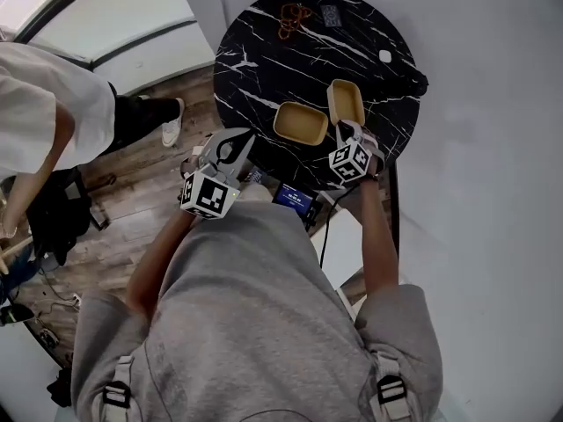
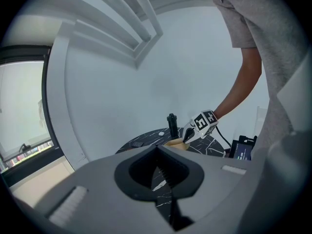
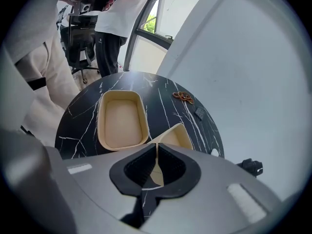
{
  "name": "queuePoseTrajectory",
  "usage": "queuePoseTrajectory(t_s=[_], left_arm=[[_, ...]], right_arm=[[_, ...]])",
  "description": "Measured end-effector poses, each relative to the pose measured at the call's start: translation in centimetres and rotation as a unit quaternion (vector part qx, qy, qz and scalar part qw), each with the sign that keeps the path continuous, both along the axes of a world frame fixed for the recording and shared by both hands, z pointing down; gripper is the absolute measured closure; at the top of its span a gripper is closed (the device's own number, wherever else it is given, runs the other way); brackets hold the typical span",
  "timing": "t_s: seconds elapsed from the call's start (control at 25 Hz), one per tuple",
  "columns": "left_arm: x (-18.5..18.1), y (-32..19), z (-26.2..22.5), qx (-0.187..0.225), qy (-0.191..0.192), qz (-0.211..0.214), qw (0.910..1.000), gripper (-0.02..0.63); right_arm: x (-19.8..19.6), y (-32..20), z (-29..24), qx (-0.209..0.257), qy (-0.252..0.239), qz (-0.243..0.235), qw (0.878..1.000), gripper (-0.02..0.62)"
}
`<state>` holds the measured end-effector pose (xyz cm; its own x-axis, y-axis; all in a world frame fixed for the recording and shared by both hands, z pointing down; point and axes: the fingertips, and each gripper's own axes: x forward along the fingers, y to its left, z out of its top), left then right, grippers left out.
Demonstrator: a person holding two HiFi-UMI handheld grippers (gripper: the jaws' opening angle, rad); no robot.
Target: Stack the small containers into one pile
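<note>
Two tan, shallow containers are on the round black marble table (image 1: 264, 69). One container (image 1: 301, 123) (image 3: 123, 120) lies flat near the front edge. The other container (image 1: 346, 101) (image 3: 176, 136) is tilted just right of it, and my right gripper (image 1: 348, 132) (image 3: 156, 152) is shut on its near rim. My left gripper (image 1: 230, 146) (image 2: 157, 172) hangs off the table's left front edge, shut with nothing in it. In the left gripper view I see the right gripper's marker cube (image 2: 205, 121) above a tan container (image 2: 174, 143).
At the table's far side lie an orange looped cord (image 1: 295, 16), a small dark tag (image 1: 332, 14) and a white disc (image 1: 385, 56). A black object (image 1: 420, 83) sits at the right edge. A person in white (image 1: 44, 112) stands on the left. A small screen (image 1: 293, 199) hangs below the table.
</note>
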<state>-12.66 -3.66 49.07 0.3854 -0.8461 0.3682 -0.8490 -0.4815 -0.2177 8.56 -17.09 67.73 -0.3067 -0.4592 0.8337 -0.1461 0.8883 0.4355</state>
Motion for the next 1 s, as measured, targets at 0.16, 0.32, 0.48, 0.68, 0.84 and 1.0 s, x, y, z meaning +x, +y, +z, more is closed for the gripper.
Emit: queuePoseTrajectory(t_s=[0.16, 0.32, 0.48, 0.68, 0.84, 1.0], left_arm=[[0.4, 0.0, 0.1, 0.000, 0.002, 0.009, 1.0000, 0.607], [1.1, 0.1, -0.2, 0.005, 0.004, 0.016, 0.9998, 0.607], [1.8, 0.2, -0.1, 0.007, 0.004, 0.027, 0.9996, 0.607], [2.5, 0.5, 0.3, 0.000, 0.009, 0.033, 0.9994, 0.607], [2.7, 0.4, 0.5, -0.003, 0.008, 0.039, 0.9992, 0.607], [2.9, 0.9, 0.8, -0.006, 0.006, 0.043, 0.9991, 0.607]], right_arm=[[0.1, 0.1, -1.1, 0.012, 0.000, -0.004, 1.000, 0.568], [0.1, 1.2, -2.4, 0.028, 0.005, -0.030, 0.999, 0.568], [-0.4, 2.7, -3.5, 0.044, 0.009, -0.075, 0.996, 0.568], [-1.3, 5.1, -5.3, 0.072, 0.021, -0.165, 0.983, 0.568], [-2.8, 7.1, -7.0, 0.097, 0.009, -0.234, 0.967, 0.568], [-3.7, 9.8, -7.3, 0.097, 0.006, -0.302, 0.949, 0.568]])
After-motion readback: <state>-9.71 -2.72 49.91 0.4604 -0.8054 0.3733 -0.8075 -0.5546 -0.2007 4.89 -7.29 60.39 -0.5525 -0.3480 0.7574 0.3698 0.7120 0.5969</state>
